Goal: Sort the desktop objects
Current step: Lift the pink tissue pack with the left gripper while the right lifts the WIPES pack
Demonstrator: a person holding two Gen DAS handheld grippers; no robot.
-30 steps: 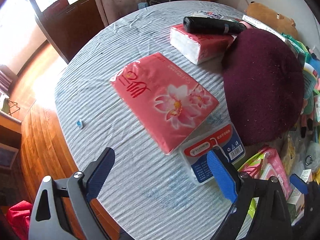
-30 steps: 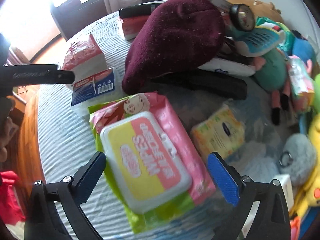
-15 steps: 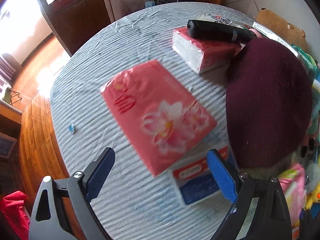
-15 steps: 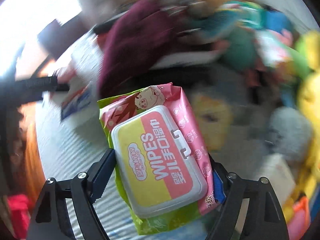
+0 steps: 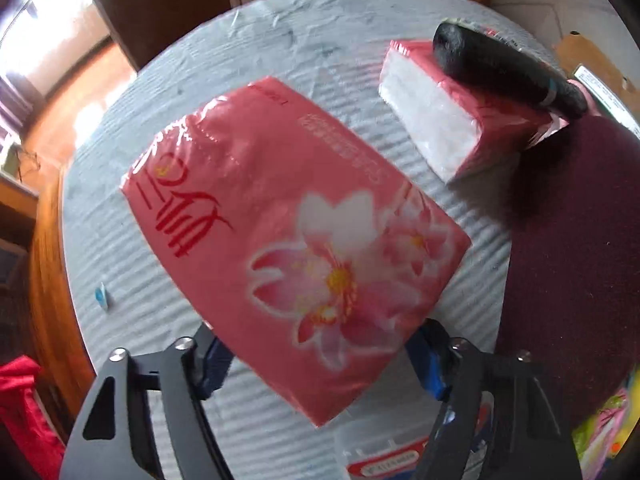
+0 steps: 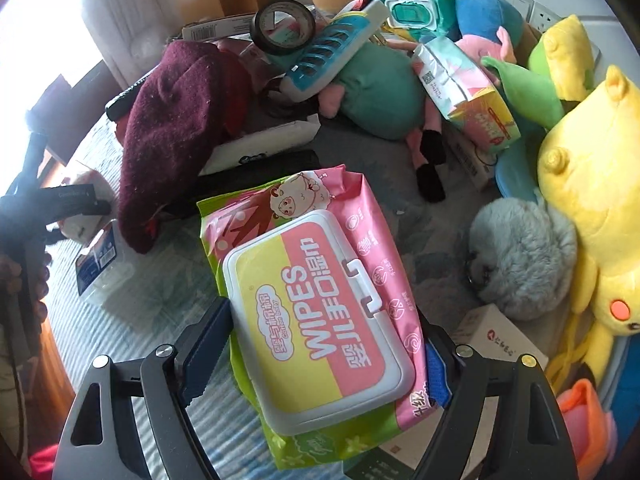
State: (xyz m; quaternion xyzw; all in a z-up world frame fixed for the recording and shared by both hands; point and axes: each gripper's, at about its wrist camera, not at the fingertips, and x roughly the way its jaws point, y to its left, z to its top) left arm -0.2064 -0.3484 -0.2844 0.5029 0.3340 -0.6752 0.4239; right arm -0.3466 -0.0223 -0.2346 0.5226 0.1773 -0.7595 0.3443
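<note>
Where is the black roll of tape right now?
In the right wrist view, the black tape roll sits at the far top centre of the pile, resting against the blue-and-white plastic case, just right of the maroon hat.

The red tissue pack [image 5: 296, 248] is wrapped in thin glossy plastic film that creases and catches the light, and the wipes pack [image 6: 316, 312] has the same shiny film under a smooth hard plastic lid. A rippled, matt cloth covers the desk [image 5: 280, 40], whose bare edge is polished wood. The maroon hat [image 6: 176, 128] is fuzzy wool-like knit, the yellow toy [image 6: 592, 208] soft plush, and the grey pompom [image 6: 520, 252] fluffy fur.
</note>
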